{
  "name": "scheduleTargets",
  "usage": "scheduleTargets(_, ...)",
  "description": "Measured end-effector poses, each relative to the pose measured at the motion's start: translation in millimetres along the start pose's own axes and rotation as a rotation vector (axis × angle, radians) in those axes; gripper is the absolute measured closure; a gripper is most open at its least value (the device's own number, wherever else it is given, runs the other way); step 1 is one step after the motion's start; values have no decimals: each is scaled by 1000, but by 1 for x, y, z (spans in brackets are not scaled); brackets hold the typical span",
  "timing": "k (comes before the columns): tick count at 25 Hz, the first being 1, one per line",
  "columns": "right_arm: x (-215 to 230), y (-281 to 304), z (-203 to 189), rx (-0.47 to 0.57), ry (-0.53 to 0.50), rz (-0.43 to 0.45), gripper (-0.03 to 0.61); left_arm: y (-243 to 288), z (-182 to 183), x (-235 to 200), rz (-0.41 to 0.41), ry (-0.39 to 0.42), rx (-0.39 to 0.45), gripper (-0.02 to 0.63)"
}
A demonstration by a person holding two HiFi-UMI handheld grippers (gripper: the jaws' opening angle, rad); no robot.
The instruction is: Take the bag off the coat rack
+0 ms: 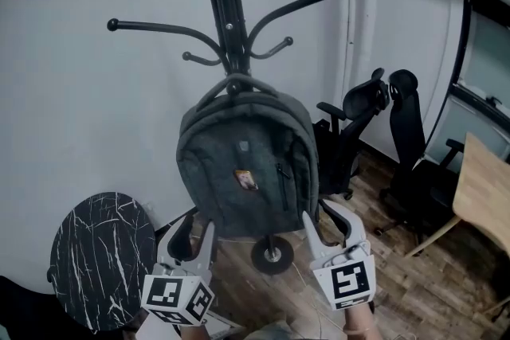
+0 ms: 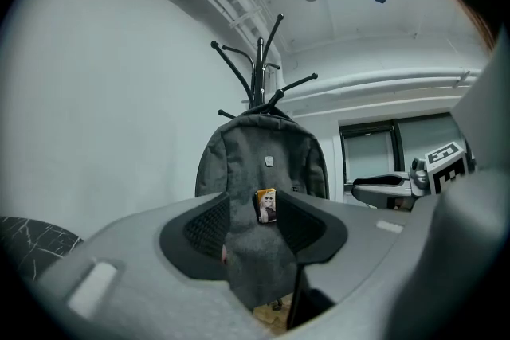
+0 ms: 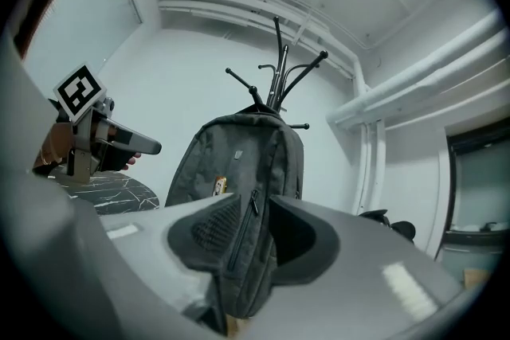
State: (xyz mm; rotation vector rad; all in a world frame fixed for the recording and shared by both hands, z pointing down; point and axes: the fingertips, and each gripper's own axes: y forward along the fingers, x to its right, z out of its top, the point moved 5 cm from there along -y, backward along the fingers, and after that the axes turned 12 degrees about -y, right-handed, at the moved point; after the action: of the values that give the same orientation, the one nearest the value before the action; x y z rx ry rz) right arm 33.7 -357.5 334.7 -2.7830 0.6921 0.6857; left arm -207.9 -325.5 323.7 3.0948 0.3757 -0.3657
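A dark grey backpack (image 1: 247, 163) hangs by its top handle from a hook of the black coat rack (image 1: 227, 4). Both grippers sit low, at the bag's bottom corners. My left gripper (image 1: 194, 235) is open beside the lower left corner, and my right gripper (image 1: 331, 228) is open beside the lower right corner. In the left gripper view the backpack (image 2: 267, 163) shows through the gap of the left gripper (image 2: 255, 231), the pads not pressing on it. In the right gripper view the backpack (image 3: 239, 155) likewise shows between the spread pads of the right gripper (image 3: 253, 231).
A round black marble table (image 1: 100, 259) stands at the lower left. Black office chairs (image 1: 358, 131) stand to the right of the rack, with a wooden table (image 1: 486, 195) at the far right. The rack's base (image 1: 272, 255) is under the bag, a white wall behind.
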Motion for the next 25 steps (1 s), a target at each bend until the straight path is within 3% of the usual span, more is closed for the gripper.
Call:
scheduleTargets(12,23,40,-15,-24,12,-30,426,38,-2,-39,43,-4,-18,390)
scheduleTargets(25,34,79,-36,-59,17,-58,410,81,-16,-71,56,-17,-66,386)
